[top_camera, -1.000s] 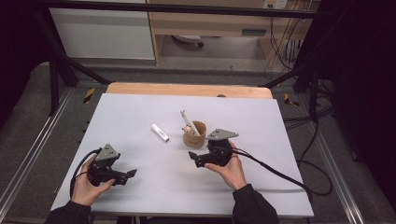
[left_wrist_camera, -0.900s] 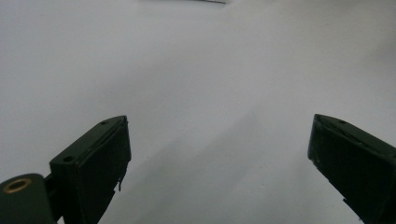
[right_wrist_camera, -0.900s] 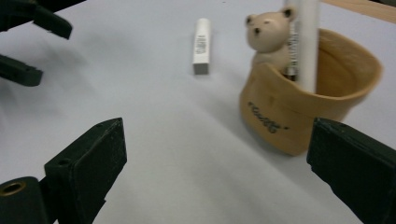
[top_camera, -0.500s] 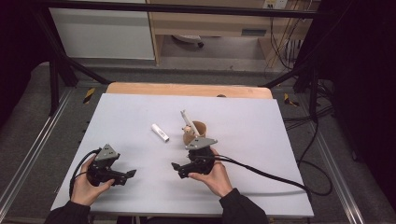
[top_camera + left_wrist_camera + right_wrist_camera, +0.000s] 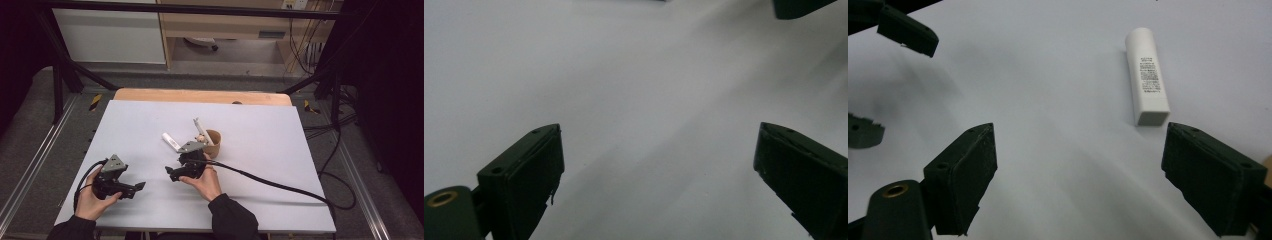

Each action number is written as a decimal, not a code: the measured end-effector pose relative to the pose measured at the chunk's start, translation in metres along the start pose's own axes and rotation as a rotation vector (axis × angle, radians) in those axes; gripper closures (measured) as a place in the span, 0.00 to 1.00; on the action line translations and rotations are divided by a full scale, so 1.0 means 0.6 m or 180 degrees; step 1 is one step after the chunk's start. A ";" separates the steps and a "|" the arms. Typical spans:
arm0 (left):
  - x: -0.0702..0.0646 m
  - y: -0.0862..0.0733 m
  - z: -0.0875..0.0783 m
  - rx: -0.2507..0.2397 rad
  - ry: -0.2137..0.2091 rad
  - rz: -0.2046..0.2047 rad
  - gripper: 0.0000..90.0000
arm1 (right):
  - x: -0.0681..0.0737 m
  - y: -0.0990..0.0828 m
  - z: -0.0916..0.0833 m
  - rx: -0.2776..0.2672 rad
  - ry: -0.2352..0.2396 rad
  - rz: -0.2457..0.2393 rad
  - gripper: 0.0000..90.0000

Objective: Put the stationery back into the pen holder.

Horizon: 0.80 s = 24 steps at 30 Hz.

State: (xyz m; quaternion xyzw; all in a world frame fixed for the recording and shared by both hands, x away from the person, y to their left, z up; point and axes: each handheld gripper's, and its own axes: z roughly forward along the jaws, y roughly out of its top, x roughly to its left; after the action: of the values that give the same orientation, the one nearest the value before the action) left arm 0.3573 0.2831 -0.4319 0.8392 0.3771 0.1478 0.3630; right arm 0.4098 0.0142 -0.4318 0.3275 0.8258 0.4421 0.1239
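On the white table (image 5: 280, 150), near its middle: one white tube (image 5: 1147, 75), lying flat and just beyond the right gripper (image 5: 1080, 170). Tube is short and straight-sided, plain white, with one rounded end and one flat, squared end; a block of small grey print runs along its upper side, too small to read. In the right gripper view its flat end lies just beside the tip of the right-hand jaw, with bare table between the jaws. Right gripper: jaws wide apart, holding nothing, though they have just been closing a little. In the high view the tube (image 5: 170, 141) lies just left of a brown cup (image 5: 214, 143), from which a white stick leans out. Left gripper (image 5: 656, 165): low over the near left of the table, jaws spread, nothing between them. Both grippers are hand-held, a black cable trailing from each.
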 end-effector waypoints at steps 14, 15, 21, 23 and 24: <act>0.001 -0.001 0.001 0.0007 -0.0011 0.0001 0.07 | -0.013 0.009 0.058 -0.0044 -0.0278 0.0138 0.25; 0.001 -0.001 0.001 0.0007 -0.0013 0.0003 0.07 | -0.014 0.009 0.061 -0.0035 -0.0293 0.0118 0.26; 0.001 0.000 0.002 0.0010 -0.0016 0.0005 0.07 | -0.022 0.010 0.074 -0.0059 -0.0382 0.0150 0.28; 0.001 0.000 0.002 0.0010 -0.0017 0.0012 0.07 | -0.025 0.010 0.077 -0.0073 -0.0423 0.0153 0.28; 0.001 0.000 0.002 0.0007 -0.0016 0.0004 0.07 | -0.027 0.010 0.078 -0.0078 -0.0427 0.0159 0.28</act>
State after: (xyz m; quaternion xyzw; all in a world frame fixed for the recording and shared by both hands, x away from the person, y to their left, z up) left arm 0.3584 0.2831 -0.4329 0.8402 0.3759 0.1455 0.3629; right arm 0.4476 0.0366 -0.4556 0.3754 0.8018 0.4321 0.1719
